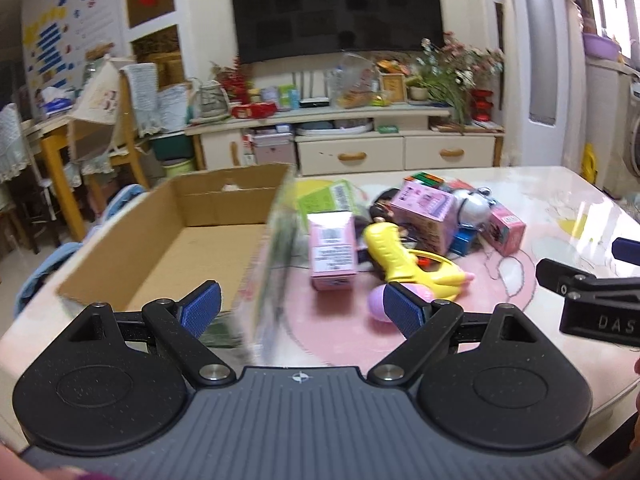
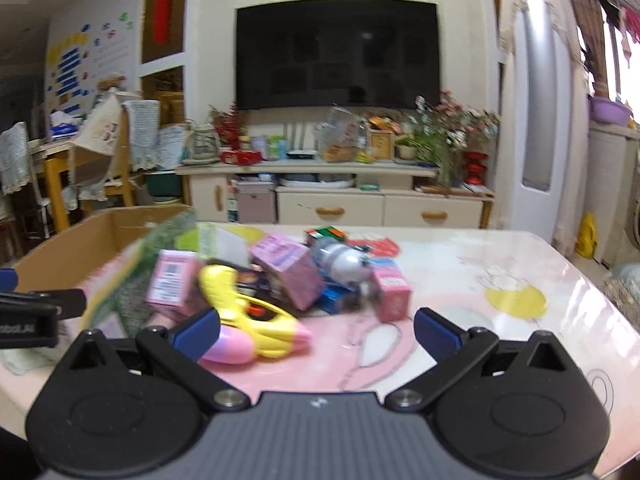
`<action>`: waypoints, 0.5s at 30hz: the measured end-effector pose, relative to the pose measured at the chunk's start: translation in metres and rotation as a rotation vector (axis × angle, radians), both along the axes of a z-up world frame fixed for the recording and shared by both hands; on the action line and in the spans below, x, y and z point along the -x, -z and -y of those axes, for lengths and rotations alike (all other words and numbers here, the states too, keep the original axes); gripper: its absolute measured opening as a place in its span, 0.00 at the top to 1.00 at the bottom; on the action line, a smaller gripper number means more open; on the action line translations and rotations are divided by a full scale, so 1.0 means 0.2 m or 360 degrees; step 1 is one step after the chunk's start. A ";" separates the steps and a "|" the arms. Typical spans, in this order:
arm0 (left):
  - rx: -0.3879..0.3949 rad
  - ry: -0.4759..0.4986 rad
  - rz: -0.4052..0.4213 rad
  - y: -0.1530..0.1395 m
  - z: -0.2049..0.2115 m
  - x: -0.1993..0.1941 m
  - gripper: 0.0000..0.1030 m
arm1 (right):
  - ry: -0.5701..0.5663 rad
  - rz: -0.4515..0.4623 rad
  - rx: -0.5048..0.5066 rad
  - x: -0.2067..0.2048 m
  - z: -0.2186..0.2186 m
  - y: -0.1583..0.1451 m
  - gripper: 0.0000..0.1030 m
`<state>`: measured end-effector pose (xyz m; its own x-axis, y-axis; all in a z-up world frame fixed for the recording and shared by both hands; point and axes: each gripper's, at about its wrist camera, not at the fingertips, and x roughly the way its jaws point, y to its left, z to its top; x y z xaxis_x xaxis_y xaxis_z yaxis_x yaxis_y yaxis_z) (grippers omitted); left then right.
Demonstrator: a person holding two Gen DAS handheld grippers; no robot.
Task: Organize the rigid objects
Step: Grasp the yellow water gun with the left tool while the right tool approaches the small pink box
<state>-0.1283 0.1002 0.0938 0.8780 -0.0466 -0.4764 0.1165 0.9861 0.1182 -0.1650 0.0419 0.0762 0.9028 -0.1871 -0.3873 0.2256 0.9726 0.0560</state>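
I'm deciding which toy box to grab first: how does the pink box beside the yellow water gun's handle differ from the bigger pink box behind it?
The near pink box is plain, showing a barcode and small print; the rear pink box has purple artwork. The near one looks smaller and sits fairly squarely, while the rear one is tipped on a corner amid the pile. Both are pink cardboard, lying on the table outside the cardboard box.

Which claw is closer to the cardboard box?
Left. The left claw hovers open right at the cardboard box near corner; the right claw hangs open further right, over the yellow toy gun.
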 end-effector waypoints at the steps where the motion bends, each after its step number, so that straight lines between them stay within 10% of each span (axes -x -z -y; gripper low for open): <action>1: 0.0004 0.0032 -0.0009 0.01 0.01 -0.01 0.00 | 0.0020 -0.0008 -0.0006 -0.01 0.04 0.02 0.01; 15: 0.0012 0.0248 -0.0165 0.13 0.28 -0.27 0.00 | 0.0098 -0.0133 -0.0092 -0.31 0.42 0.21 0.01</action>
